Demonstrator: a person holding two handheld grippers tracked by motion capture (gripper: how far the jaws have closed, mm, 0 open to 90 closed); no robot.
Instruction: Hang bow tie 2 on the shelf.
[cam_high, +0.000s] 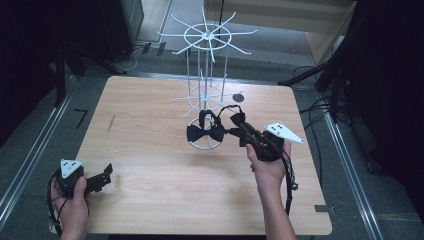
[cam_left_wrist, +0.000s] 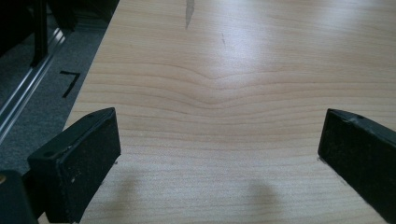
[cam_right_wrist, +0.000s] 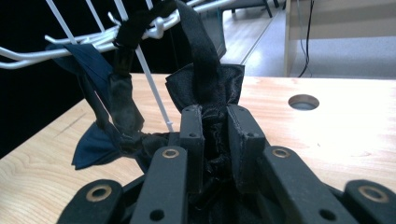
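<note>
The black bow tie (cam_right_wrist: 205, 88) sits pinched between the jaws of your right gripper (cam_right_wrist: 215, 140), its crumpled satin squeezed in the narrow gap and its strap (cam_right_wrist: 198, 42) running up and over a prong of the white wire rack (cam_high: 205, 65). So the tie is low at the rack's near side, just above the table (cam_high: 150, 175), with the strap looped on the lower tier of prongs. In the high view your right gripper (cam_high: 240, 127) reaches in from the right toward the rack's base ring (cam_high: 204, 146). The step, as I judge it, is hanging the tie, or lifting it off; either way, keep the grip on the knot, not on a wing, so the cloth does not slide out. Move the strap along the prong's length, not across it, or the light rack may tip or spin. Watch the second tie, the dark blue one (cam_right_wrist: 93, 140), hanging just to the left of yours in the right gripper view: the two straps lie close on neighbouring prongs and could tangle. Let go only once the strap sits behind the prong's upturned tip. Your left gripper (cam_high: 102, 175) rests at the table's near left edge, jaws wide apart with only bare wood between them; it could steady the rack's base. As for containers, the rack is the only holder here: it carries these two ties on its lower tier, and the upper prongs (cam_high: 206, 35) look bare.
</note>
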